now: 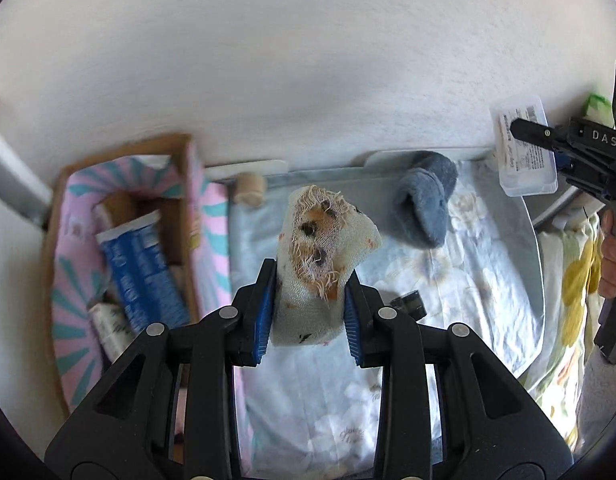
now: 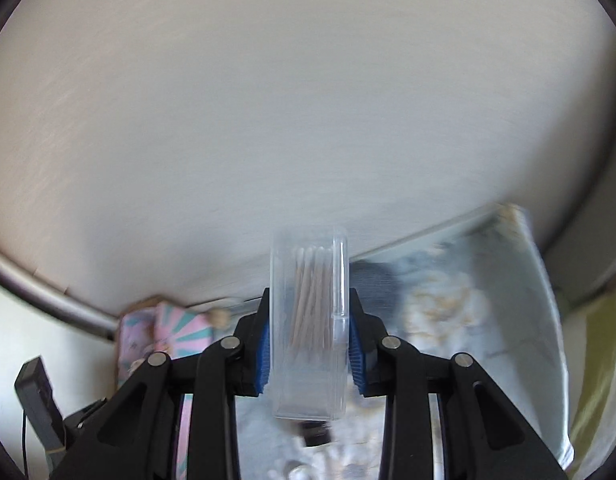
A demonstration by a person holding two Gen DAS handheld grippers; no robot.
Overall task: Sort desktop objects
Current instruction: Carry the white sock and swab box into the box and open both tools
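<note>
We see the left gripper (image 1: 310,300) clenched on a pale sock (image 1: 322,256), its blue pads (image 1: 263,316) pressing the fabric from both sides. The sock is turned partly inside out, with frayed threads and orange and dark patches showing, and it is held up above a table covered in a light blue floral cloth (image 1: 468,280). Beyond it on the cloth lies a grey sock (image 1: 424,204), close to the white wall (image 1: 308,60). A small dark object (image 1: 408,302) sits on the cloth just right of the left gripper; we cannot tell what it is. To the left stands a cardboard box (image 1: 119,236) lined with pink and teal paper, with a blue tube (image 1: 143,276) leaning inside it, and a small beige roll (image 1: 249,188) rests near the box's far corner. At the right edge the right gripper (image 1: 548,142) holds a clear case (image 1: 524,148) in the air over the table's far right corner, and the person's hand (image 1: 612,256) shows on its handle. In the right wrist view, that gripper (image 2: 310,344) is closed on the case (image 2: 308,320), pads against its two broad sides, and pale thin sticks (image 2: 308,304) show through the plastic. The view is blurred, but the cloth (image 2: 488,320) and the box (image 2: 163,328) can be made out below.
</note>
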